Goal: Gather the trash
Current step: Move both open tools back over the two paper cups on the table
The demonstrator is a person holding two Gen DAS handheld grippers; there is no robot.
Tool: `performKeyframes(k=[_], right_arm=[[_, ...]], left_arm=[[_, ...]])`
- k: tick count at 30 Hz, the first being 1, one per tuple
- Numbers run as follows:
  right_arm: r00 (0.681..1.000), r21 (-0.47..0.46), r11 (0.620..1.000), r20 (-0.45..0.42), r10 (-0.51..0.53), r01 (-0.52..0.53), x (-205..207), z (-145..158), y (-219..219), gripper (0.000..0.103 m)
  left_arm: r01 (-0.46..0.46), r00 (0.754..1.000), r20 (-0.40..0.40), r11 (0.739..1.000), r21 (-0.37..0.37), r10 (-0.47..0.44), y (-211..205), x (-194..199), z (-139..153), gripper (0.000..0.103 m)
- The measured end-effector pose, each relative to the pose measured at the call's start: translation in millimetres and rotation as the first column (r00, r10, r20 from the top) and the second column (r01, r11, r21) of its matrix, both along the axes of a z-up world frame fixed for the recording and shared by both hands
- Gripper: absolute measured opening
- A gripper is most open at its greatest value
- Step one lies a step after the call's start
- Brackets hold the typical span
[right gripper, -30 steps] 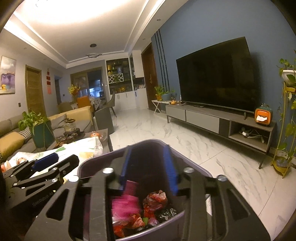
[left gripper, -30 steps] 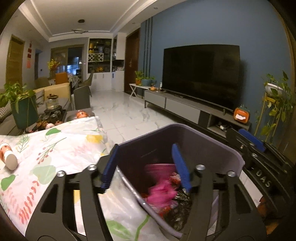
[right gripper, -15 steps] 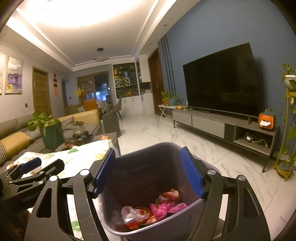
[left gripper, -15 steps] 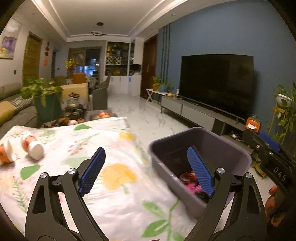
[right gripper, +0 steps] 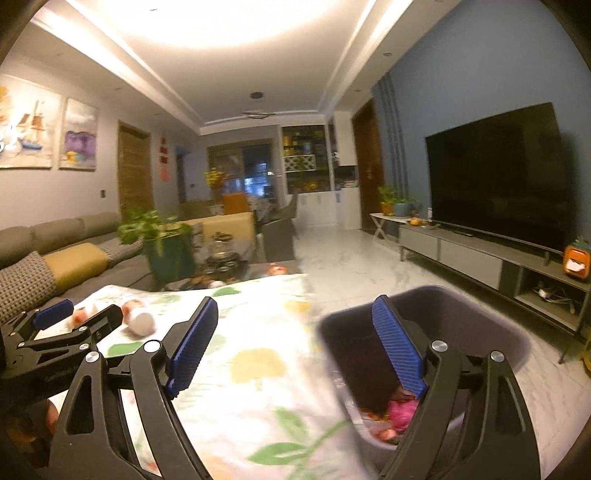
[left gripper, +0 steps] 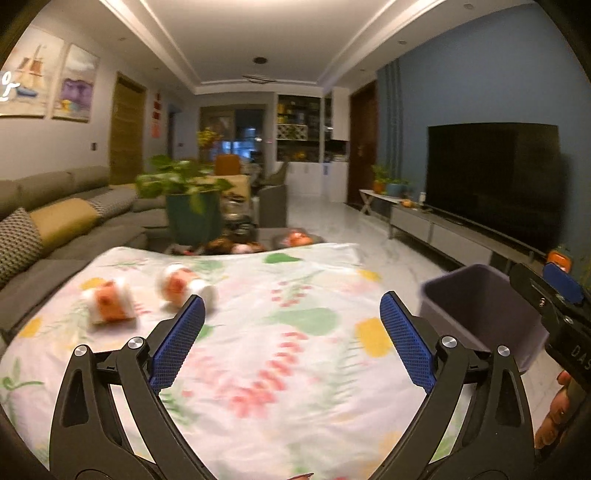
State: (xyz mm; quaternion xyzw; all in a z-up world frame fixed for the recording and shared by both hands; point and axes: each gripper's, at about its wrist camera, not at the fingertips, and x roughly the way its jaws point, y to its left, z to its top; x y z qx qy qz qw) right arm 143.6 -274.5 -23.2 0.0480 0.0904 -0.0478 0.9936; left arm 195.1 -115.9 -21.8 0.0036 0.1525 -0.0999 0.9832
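Both grippers hang spread wide and empty — the left gripper (left gripper: 291, 336) over the floral cloth (left gripper: 258, 332), two small orange-and-white bottles (left gripper: 110, 306) lying ahead of its left finger. The right gripper (right gripper: 295, 347) straddles the near rim of the grey bin (right gripper: 480, 325) — pink wrappers (right gripper: 400, 410) lie inside, below its right finger.

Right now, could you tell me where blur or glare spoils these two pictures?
Left wrist view: motion blur smears the two bottles and the floral cloth; gripper sharp. Right wrist view: ceiling light blows out, bin and cloth edge smeared; both show fisheye bending.
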Motion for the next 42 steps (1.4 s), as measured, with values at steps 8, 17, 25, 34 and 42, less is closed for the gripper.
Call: performKeyframes(k=[8,17,25,34,42], right_arm=[[0.995,-0.02,0.994,-0.013,0.103,-0.103,21.0,1.0,56.7,0.084],[0.98,-0.036,0.981,-0.069,0.186,-0.189,48.3,-10.0,114.7,0.084],[0.963,-0.038,0.967,-0.107,0.247,-0.252,82.3,-16.6,153.6,0.085],[0.952,-0.041,0.961,-0.157,0.263,-0.273,137.2,-26.8,181.2,0.084],[0.944,-0.042,0.959,-0.194,0.268,-0.281,174.0,-37.5,190.8,0.084]], left_arm=[[-0.119,0.993,-0.008,0.993,-0.011,0.119,75.4,1.7,-0.2,0.095],[-0.236,0.971,-0.04,0.971,-0.042,0.234,151.8,9.8,-12.5,0.095],[-0.298,0.954,-0.067,0.951,-0.088,0.293,207.9,25.4,-23.4,0.095],[-0.254,0.965,-0.086,0.961,-0.107,0.246,238.7,65.7,-29.2,0.095],[-0.161,0.976,-0.163,0.981,-0.11,0.142,257.5,126.7,-43.1,0.094]])
